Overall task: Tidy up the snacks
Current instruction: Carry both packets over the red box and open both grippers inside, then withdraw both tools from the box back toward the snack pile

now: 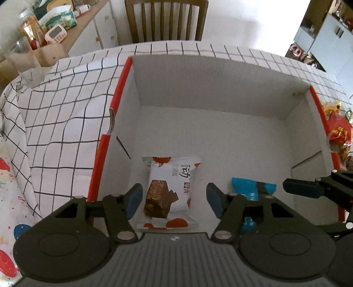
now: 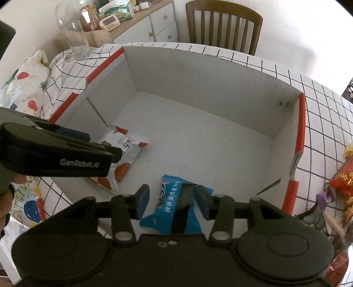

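A white cardboard box with red edges [image 1: 209,92] [image 2: 198,72] stands on the checked tablecloth. A white and orange snack packet [image 1: 169,187] [image 2: 125,154] lies on the box floor near the front left. A blue snack packet [image 1: 249,194] [image 2: 174,209] lies to its right. My left gripper [image 1: 174,199] is open above the white packet, fingers on either side, not touching it. My right gripper [image 2: 173,203] is open over the blue packet, which lies between its fingers.
Red and gold snack bags [image 1: 337,130] [image 2: 344,176] lie on the table right of the box. A balloon-print bag [image 1: 8,198] [image 2: 24,88] lies at the left. A wooden chair [image 1: 165,19] [image 2: 222,24] stands behind the table. A sideboard with jars [image 1: 28,28] is at the back left.
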### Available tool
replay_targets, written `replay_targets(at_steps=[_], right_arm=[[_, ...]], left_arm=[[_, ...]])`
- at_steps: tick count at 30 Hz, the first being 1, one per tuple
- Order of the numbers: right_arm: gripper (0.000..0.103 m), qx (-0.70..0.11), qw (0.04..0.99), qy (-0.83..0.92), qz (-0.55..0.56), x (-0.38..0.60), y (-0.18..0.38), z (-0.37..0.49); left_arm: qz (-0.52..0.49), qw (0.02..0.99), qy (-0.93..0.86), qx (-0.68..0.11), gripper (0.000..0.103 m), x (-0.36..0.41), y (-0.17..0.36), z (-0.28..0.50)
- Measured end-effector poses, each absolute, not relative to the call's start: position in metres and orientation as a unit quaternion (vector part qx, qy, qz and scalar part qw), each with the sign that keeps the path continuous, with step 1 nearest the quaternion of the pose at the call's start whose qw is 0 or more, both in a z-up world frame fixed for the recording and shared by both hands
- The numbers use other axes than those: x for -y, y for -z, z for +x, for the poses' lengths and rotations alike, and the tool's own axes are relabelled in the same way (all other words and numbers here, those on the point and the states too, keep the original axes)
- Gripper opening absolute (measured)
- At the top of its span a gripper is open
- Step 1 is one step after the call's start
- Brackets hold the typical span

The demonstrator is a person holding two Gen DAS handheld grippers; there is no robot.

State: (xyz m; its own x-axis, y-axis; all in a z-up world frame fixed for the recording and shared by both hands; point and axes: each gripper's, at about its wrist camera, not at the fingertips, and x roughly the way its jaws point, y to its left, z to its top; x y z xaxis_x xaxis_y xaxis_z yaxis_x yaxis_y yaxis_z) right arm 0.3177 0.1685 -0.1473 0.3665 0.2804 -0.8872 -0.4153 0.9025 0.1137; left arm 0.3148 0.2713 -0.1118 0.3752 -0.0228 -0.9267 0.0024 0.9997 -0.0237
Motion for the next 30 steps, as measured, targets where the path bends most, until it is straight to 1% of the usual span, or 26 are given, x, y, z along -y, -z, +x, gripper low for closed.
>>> replay_targets(at_steps=[1, 4, 9, 11, 15, 19, 22, 24, 26, 29, 30], right_arm=[[0.055, -0.520, 0.825, -0.211, -0.063, -0.167, 0.145, 0.316], [0.057, -0.513, 0.830, -0.211, -0.058, -0.163, 0.138, 0.314], [0.065, -0.501, 0.838, -0.213, -0.042, -0.152, 0.123, 0.307], [0.075, -0.495, 0.841, -0.215, -0.036, -0.148, 0.116, 0.304], [0.078, -0.484, 0.848, -0.215, -0.023, -0.136, 0.103, 0.300], [0.086, -0.467, 0.856, -0.220, -0.019, -0.122, 0.088, 0.292], [0.087, -0.457, 0.862, -0.219, -0.013, -0.108, 0.077, 0.287], [0.089, -0.452, 0.864, -0.222, -0.011, -0.099, 0.071, 0.283], [0.097, -0.441, 0.869, -0.226, -0.010, -0.087, 0.063, 0.277], [0.097, -0.431, 0.871, -0.234, 0.000, -0.067, 0.052, 0.269], [0.098, -0.429, 0.872, -0.238, 0.005, -0.060, 0.049, 0.266]], left_arm=[[-0.010, 0.831, 0.011, -0.556, 0.064, -0.271, 0.109, 0.314], [-0.013, 0.837, 0.014, -0.547, 0.064, -0.269, 0.099, 0.308], [-0.013, 0.850, 0.021, -0.526, 0.064, -0.263, 0.081, 0.298], [-0.014, 0.856, 0.020, -0.516, 0.064, -0.259, 0.073, 0.293], [-0.023, 0.866, 0.021, -0.499, 0.064, -0.249, 0.059, 0.283], [-0.031, 0.874, 0.019, -0.484, 0.064, -0.237, 0.044, 0.276], [-0.041, 0.881, 0.020, -0.470, 0.064, -0.225, 0.032, 0.269], [-0.046, 0.885, 0.022, -0.462, 0.064, -0.216, 0.025, 0.263], [-0.050, 0.890, 0.025, -0.453, 0.064, -0.205, 0.017, 0.258], [-0.053, 0.895, 0.029, -0.442, 0.073, -0.189, 0.008, 0.250], [-0.055, 0.898, 0.027, -0.436, 0.073, -0.184, 0.005, 0.247]])
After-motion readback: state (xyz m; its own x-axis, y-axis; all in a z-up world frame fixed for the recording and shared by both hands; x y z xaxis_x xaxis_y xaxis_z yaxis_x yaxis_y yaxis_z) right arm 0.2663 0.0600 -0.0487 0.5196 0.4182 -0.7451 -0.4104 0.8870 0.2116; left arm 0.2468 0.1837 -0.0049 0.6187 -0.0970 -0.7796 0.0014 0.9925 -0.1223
